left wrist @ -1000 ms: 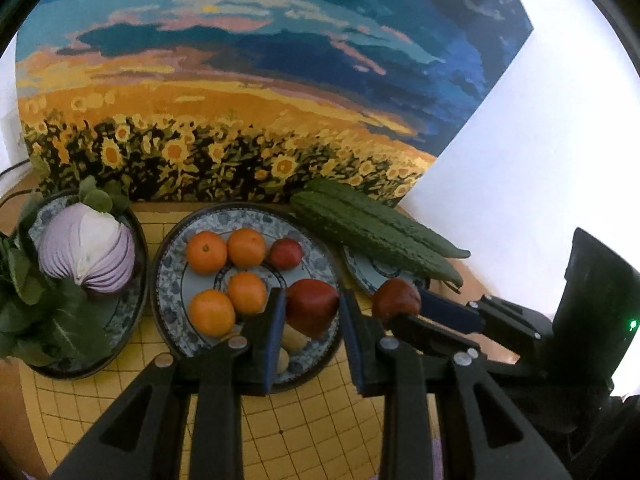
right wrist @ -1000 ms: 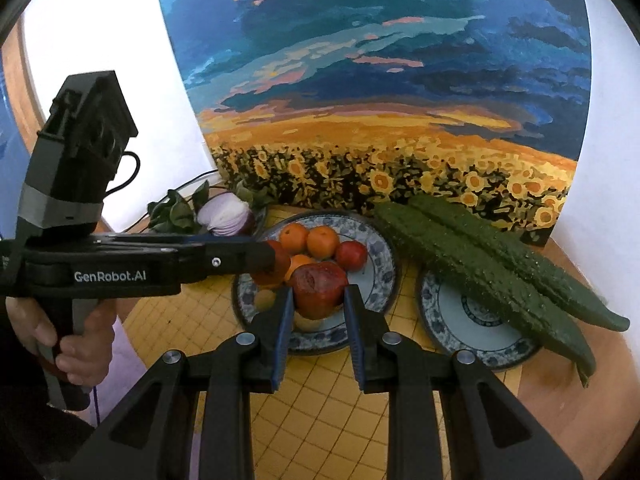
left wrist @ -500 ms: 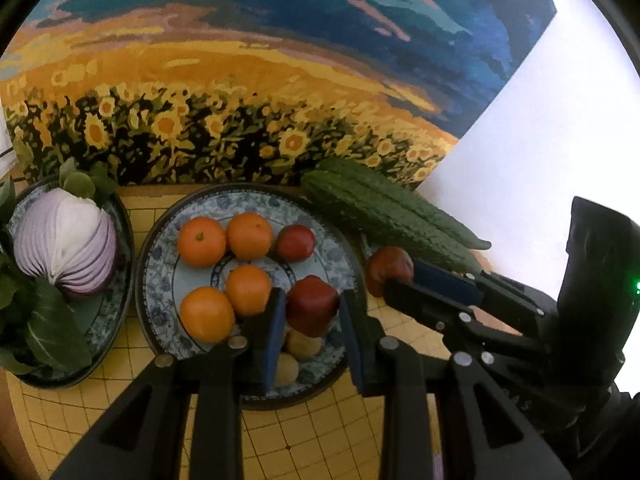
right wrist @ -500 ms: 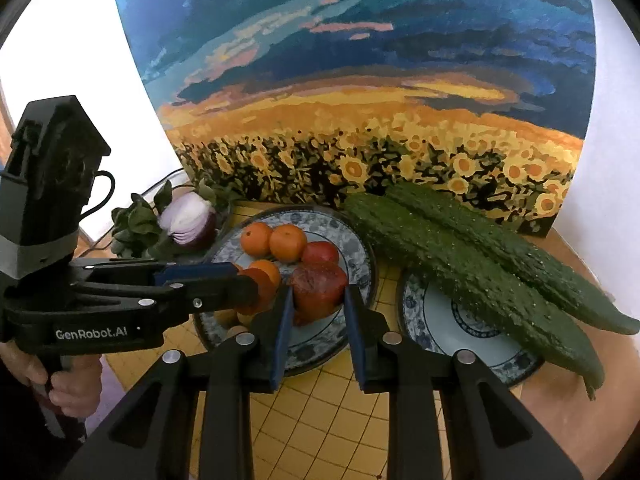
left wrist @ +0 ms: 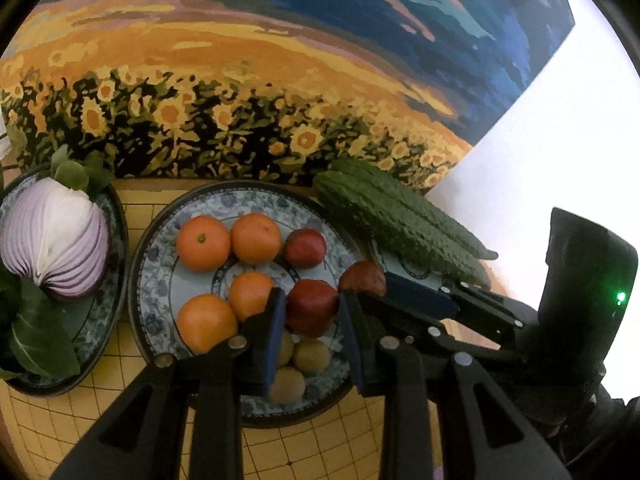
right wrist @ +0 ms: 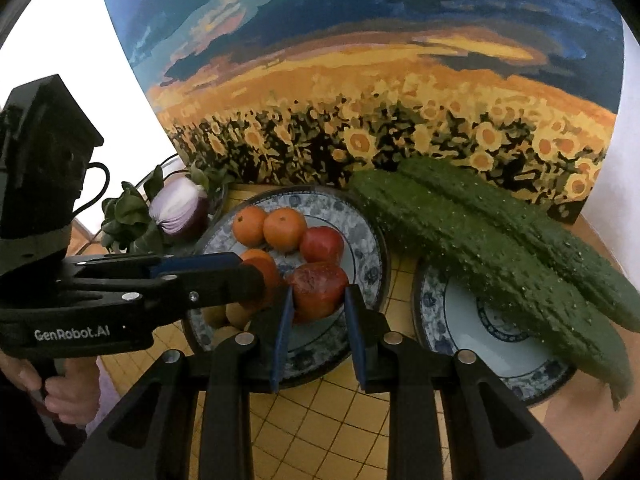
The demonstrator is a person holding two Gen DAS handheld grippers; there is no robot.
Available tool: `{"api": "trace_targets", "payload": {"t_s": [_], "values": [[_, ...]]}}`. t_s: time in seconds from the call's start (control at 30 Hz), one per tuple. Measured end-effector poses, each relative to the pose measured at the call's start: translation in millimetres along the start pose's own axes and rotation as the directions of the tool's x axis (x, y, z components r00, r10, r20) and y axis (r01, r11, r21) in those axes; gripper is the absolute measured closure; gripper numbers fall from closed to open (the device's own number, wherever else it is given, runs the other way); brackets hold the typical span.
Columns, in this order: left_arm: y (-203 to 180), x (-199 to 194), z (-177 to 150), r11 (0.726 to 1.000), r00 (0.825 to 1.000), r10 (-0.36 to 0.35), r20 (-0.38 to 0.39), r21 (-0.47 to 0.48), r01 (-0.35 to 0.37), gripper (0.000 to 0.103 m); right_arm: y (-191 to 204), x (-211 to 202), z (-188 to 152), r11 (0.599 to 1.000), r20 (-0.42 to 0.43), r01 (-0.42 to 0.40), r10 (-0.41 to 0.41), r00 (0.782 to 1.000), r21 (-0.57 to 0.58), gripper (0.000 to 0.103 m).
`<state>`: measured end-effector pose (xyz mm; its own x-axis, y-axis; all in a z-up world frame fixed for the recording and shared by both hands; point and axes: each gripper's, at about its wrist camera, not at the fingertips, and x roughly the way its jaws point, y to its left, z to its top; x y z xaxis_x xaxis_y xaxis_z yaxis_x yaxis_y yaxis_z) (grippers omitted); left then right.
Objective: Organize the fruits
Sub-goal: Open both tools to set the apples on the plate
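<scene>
left claw (left wrist: 311, 322): clamped on red fruit | right claw (right wrist: 316, 308): clamped on red fruit | both tilted down

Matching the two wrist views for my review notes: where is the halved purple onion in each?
Left wrist: the halved purple onion sits at the far left edge, large.
Right wrist: it is left of centre, small.
Shared landmark: the fruit plate, immediately right of it in both.

The left hand-held gripper (left wrist: 311, 322) clamps a red fruit (left wrist: 311, 307) over the fruit plate (left wrist: 160, 276), apparently just above it.
</scene>
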<state>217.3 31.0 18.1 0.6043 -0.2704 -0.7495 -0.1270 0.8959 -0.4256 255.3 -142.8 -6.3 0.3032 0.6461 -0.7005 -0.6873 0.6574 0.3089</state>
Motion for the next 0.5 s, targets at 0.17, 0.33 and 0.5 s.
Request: {"api": "trace_targets", "payload": {"t_s": [0.17,0.33,0.5], "values": [[-2.1,-3.1,-0.2,1.0,1.0,-0.021,0.019,-0.016,0.022,0.074,-5.2,2.0,3.4,1.0,0.005,-0.021,0.021,1.0,0.009,0.076],[-12.3,-8.8,-1.2,0.998,0.996,-0.068,0.053,0.01,0.068,0.066,-12.3,4.2,7.2,0.999,-0.003,-0.038,0.038,0.999,0.029,0.076],[-16.2,-12.7,-6.0,0.999,0.998,-0.025,0.057,0.041,0.022,0.065,-12.1,8.2,13.4,1.0,-0.019,-0.021,0.021,1.0,0.008,0.075]]}}
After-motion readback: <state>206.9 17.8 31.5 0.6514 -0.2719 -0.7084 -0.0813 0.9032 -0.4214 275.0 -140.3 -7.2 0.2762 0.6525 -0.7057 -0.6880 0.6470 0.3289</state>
